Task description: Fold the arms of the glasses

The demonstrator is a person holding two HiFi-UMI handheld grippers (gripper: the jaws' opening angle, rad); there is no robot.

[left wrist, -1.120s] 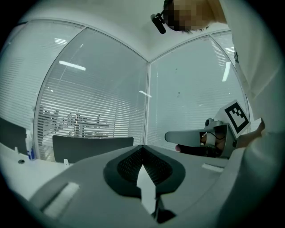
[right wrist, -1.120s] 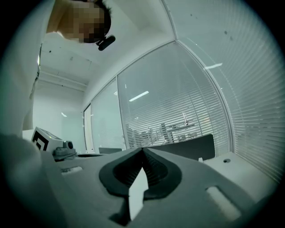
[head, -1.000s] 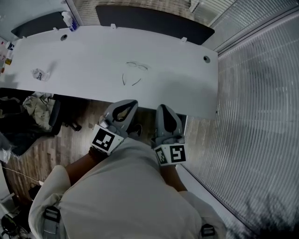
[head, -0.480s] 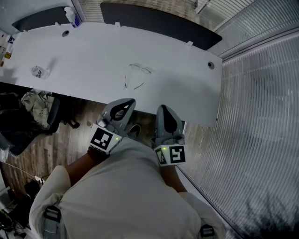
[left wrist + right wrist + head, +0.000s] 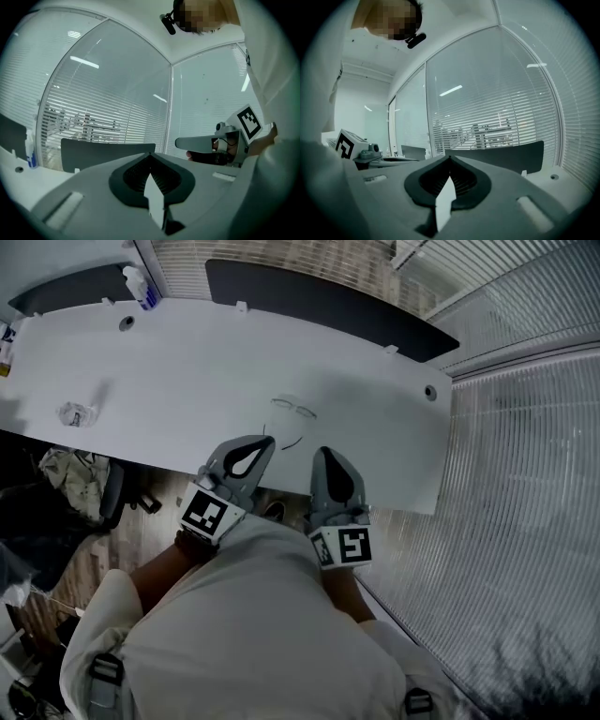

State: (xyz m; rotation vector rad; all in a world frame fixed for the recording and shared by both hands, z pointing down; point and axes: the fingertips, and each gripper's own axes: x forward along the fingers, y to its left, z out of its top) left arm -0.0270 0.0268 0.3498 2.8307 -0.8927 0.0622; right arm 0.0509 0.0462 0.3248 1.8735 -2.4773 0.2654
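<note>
A thin-framed pair of glasses point(image 5: 294, 410) lies on the white table point(image 5: 187, 371) with both arms spread open toward me. In the head view my left gripper point(image 5: 255, 443) reaches over the table's near edge, just left of the glasses' arms. My right gripper point(image 5: 324, 455) sits at that edge, a little right of them. Both are shut with nothing between the jaws, as the left gripper view point(image 5: 150, 157) and the right gripper view point(image 5: 449, 160) show. Neither gripper view shows the glasses.
A crumpled wrapper point(image 5: 73, 414) lies at the table's left and a small bottle point(image 5: 141, 289) stands at its far left corner. A dark panel point(image 5: 328, 310) runs behind the table. A slatted glass wall point(image 5: 525, 474) closes the right side. A chair with clothes point(image 5: 75, 474) stands under the left edge.
Both grippers have moved forward together from in front of the table up to its near edge, closer to the glasses. Both have stayed shut.
</note>
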